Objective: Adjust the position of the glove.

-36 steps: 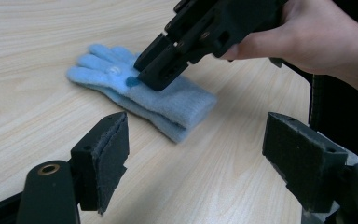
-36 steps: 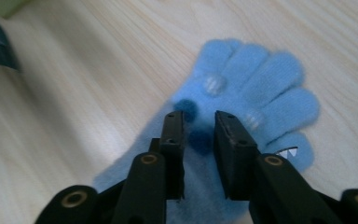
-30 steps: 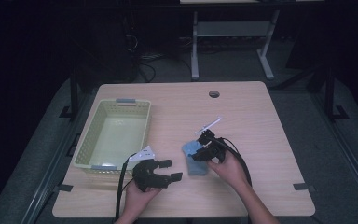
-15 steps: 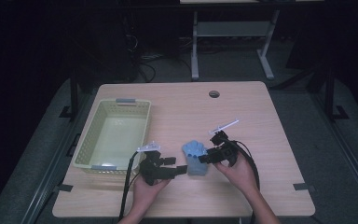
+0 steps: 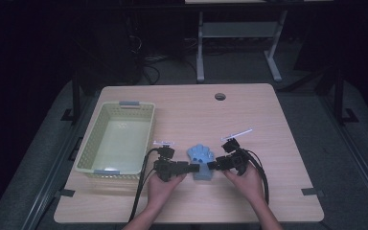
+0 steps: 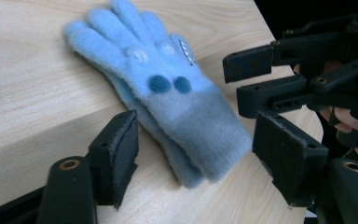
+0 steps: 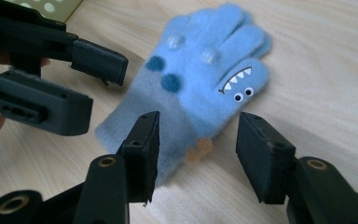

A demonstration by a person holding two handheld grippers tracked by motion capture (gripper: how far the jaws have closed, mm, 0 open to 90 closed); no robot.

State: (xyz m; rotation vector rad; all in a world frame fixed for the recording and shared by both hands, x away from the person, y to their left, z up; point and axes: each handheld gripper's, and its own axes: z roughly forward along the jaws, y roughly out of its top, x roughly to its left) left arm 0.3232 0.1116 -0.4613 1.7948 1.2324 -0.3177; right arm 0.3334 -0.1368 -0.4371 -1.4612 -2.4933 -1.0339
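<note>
Pale wooden table (image 5: 268, 124): both grippers flank a blue glove (image 5: 201, 160) lying flat. Left gripper (image 6: 196, 161), jaws just closing, straddles its cuff untouched; right gripper (image 7: 196, 154), jaws narrowing, gapes at the cuff. Green basket (image 5: 92, 143) sits leftward.

Light-blue fleece glove (image 5: 201, 159) with grey-blue cuff, two dark-blue dots and a toothed monster face on the thumb. It lies flat on the table, fingers pointing away from the person, well right of the pale-green basket (image 5: 116, 139).
</note>
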